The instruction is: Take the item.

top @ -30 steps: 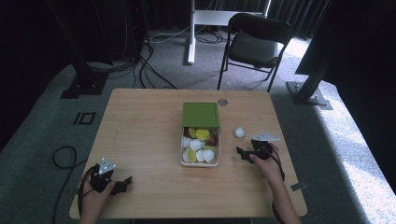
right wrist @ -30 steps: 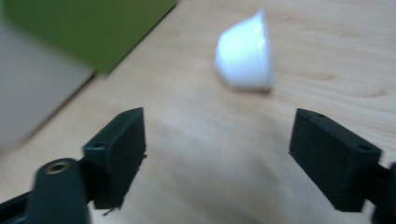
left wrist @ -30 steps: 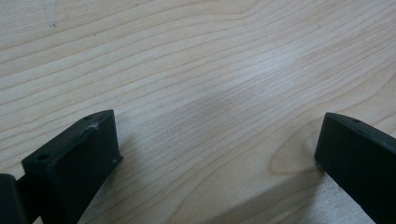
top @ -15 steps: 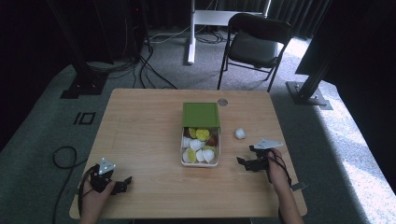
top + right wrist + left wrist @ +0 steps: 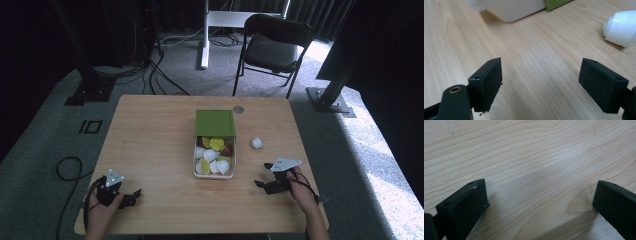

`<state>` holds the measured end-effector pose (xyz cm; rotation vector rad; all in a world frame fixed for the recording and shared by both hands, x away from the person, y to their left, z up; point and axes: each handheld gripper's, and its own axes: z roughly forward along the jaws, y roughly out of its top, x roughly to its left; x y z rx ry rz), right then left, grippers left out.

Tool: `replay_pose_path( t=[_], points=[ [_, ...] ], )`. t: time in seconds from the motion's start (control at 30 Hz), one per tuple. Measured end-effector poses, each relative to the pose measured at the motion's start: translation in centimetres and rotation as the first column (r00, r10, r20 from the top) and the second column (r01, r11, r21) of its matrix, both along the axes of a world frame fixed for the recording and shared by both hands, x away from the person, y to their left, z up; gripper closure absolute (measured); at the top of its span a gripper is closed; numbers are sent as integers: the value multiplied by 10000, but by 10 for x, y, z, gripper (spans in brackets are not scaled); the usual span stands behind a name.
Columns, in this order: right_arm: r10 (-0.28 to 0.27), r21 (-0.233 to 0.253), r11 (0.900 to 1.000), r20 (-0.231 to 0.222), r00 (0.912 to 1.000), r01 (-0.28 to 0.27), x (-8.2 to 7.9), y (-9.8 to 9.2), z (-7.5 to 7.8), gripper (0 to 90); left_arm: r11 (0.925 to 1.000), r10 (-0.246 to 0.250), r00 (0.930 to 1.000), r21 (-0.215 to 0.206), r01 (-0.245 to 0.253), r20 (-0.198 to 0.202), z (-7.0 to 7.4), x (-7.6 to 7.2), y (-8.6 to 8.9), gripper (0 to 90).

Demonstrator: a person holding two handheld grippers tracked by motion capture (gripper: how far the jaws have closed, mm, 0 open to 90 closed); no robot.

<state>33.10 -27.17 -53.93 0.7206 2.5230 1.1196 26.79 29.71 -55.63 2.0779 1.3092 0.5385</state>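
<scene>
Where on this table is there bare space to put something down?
The widest bare wood lies left of the white tray and green lid, above the left gripper. A strip between both grippers is free too. It is tighter on the right: the small white piece and right gripper sit there.

Dim, soft high view with daylight patches on the floor [image 5: 380, 165] at right; close views blur toward their upper edges.

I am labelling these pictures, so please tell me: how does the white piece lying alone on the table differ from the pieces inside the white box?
The lone white piece lies on bare wood, right of the white box; the pieces in the box are packed together. It is plain white; those are white, yellow and brown. All look similarly small.
</scene>
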Motion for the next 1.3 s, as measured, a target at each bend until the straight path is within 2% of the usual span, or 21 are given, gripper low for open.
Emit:
replay_pose_path(
  t=[0.13, 0.23, 0.33, 0.4, 0.6, 0.8, 0.87, 0.97, 1.07, 1.17, 1.23, 1.3],
  points=[
    [442, 39, 9990, 79, 9990, -442, -5, 1, 1, 187, 10000, -1, 10000, -2, 1, 3, 0, 0, 0, 7],
    [605, 75, 9981, -86, 9981, -604, -8, 1, 1, 186, 10000, 2, 10000, -3, -2, 0, 0, 0, 0, 7],
    [620, -77, 9980, -73, 9981, -620, -13, 1, -1, 173, 10000, -8, 10000, 10, 8, -2, 0, 0, 0, 7],
    [725, -221, 9971, -62, 9973, -727, -16, 0, -3, 126, 10000, -9, 10000, 12, 9, -4, 0, 0, 0, 7],
    [794, -338, 9963, 143, 9967, -789, -24, -6, -5, 131, 10000, -5, 10000, 9, 5, -5, 0, 0, 0, 7],
    [1321, -596, 9896, 190, 9911, -1307, -29, -9, -7, 133, 10000, -8, 10000, 10, 8, -6, 0, 0, 0, 7],
    [1492, -617, 9869, 23, 9888, -1488, -30, -9, -9, 134, 10000, -7, 10000, 13, 7, -3, 0, 0, 0, 7],
    [1924, -1021, 9757, -249, 9810, -1939, -33, -7, -12, 133, 10000, -9, 10000, 16, 9, -6, 0, 0, 0, 7],
    [2108, -789, 9735, -521, 9761, -2144, -35, -6, -15, 129, 10000, -9, 10000, 15, 9, -4, 0, 0, 0, 7],
    [1986, -511, 9781, -609, 9782, -2017, -35, -9, -17, 128, 10000, -6, 10000, 14, 6, -5, 0, 0, 0, 7],
    [1917, -105, 9812, -675, 9791, -1928, -35, -11, -21, 124, 10000, -10, 10000, 15, 10, -5, 0, 0, 0, 7],
    [1940, -21, 9809, -691, 9786, -1946, -35, -13, -21, 126, 10000, -11, 10000, 16, 11, -4, 0, 0, 0, 7]
  ],
)
